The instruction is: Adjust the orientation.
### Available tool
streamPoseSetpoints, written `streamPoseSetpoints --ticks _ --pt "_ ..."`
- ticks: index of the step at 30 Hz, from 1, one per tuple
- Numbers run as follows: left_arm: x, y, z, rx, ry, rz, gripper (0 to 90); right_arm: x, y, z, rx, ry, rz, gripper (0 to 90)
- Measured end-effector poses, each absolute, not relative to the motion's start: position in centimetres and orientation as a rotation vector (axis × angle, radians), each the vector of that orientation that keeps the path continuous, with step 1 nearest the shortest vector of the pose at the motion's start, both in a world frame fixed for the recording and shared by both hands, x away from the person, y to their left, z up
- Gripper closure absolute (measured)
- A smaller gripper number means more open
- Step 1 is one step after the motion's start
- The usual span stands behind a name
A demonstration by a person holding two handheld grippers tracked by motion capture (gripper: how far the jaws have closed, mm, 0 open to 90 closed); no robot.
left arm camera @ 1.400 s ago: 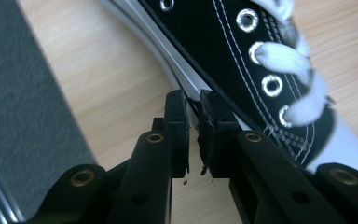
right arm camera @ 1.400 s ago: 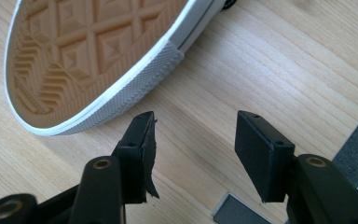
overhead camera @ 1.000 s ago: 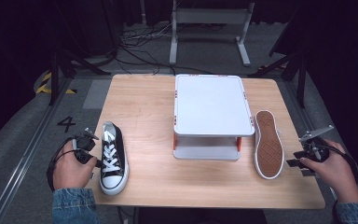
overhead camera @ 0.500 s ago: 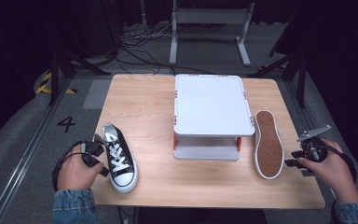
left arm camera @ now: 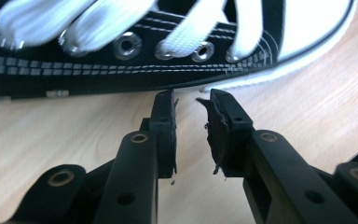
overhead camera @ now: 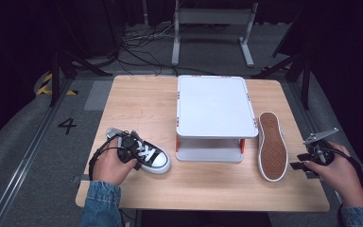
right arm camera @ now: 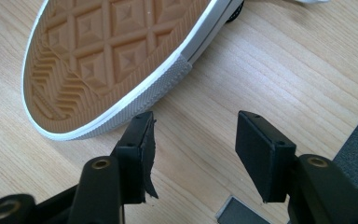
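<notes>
A black sneaker (overhead camera: 145, 156) with white laces and toe cap stands upright on the table's near left, its toe pointing right toward the white stand (overhead camera: 215, 106). My left gripper (overhead camera: 128, 152) sits at its near side. In the left gripper view the jaws (left arm camera: 191, 100) have just been opening. They stand a narrow gap apart with nothing between them, their tips just short of the shoe's black side (left arm camera: 121, 51). The second sneaker (overhead camera: 271, 146) lies sole up to the right of the stand. My right gripper (overhead camera: 301, 161) is open beside its toe end, clear of the tan sole (right arm camera: 116, 51).
The white stand on orange legs takes up the middle of the wooden table (overhead camera: 142, 99). A small grey patch (right arm camera: 237, 213) lies on the wood near my right jaws, close to the table's edge. A metal frame (overhead camera: 212, 19) and cables stand on the floor beyond.
The black sneaker has swung round from lying toe toward the near edge to toe pointing right, and has shifted right. My left hand moved right with it. The right hand kept still.
</notes>
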State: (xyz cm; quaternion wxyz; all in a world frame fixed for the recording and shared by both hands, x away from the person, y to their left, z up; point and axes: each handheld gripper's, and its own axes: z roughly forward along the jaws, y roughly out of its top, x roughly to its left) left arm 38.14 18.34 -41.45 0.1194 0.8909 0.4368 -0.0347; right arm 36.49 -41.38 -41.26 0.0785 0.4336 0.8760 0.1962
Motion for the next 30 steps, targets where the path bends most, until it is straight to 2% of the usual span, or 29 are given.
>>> streamPoseSetpoints --ticks 3,5,9,12,16,19,23,26,27,28,29,30 --pt "38.2 18.0 -41.2 2.614 1.245 -0.092 66.9 36.3 -41.6 -41.3 1.305 2.618 0.588 47.8" --pt "37.9 18.5 -40.3 2.611 1.241 -0.007 57.1 36.2 -41.8 -41.2 1.309 2.612 0.592 47.5" --pt "37.1 20.0 -38.1 2.632 1.249 0.186 44.3 36.1 -41.9 -41.2 1.31 2.606 0.593 47.4" --pt "37.1 20.9 -37.4 2.617 1.218 0.279 35.4 35.9 -41.9 -41.3 1.31 2.606 0.591 47.2" --pt "38.3 20.7 -37.7 2.622 1.159 0.307 33.7 35.3 -42.3 -41.4 1.325 2.602 0.587 47.2" --pt "40.0 20.2 -38.5 2.68 1.127 0.328 27.8 34.7 -42.8 -41.5 1.34 2.591 0.583 47.0" --pt "41.6 20.1 -40.2 2.733 1.088 0.217 24.2 33.5 -43.8 -41.6 1.368 2.572 0.575 46.5" --pt "42.1 20.0 -40.9 2.771 1.036 0.126 28.2 32.7 -44.6 -41.6 1.407 2.549 0.569 46.2" --pt "42.1 20.0 -40.9 2.771 1.036 0.126 32.3 32.7 -44.6 -41.6 1.407 2.549 0.569 46.2" --pt "42.1 19.9 -40.8 2.772 1.028 0.117 32.3 32.5 -44.8 -41.6 1.41 2.541 0.571 46.2" --pt "41.9 19.8 -40.5 2.783 1.014 0.115 39.1 32.3 -44.9 -41.6 1.415 2.541 0.572 46.2" --pt "41.7 19.8 -40.2 2.792 1.017 0.118 51.6 32.2 -45.0 -41.5 1.415 2.536 0.575 46.2"
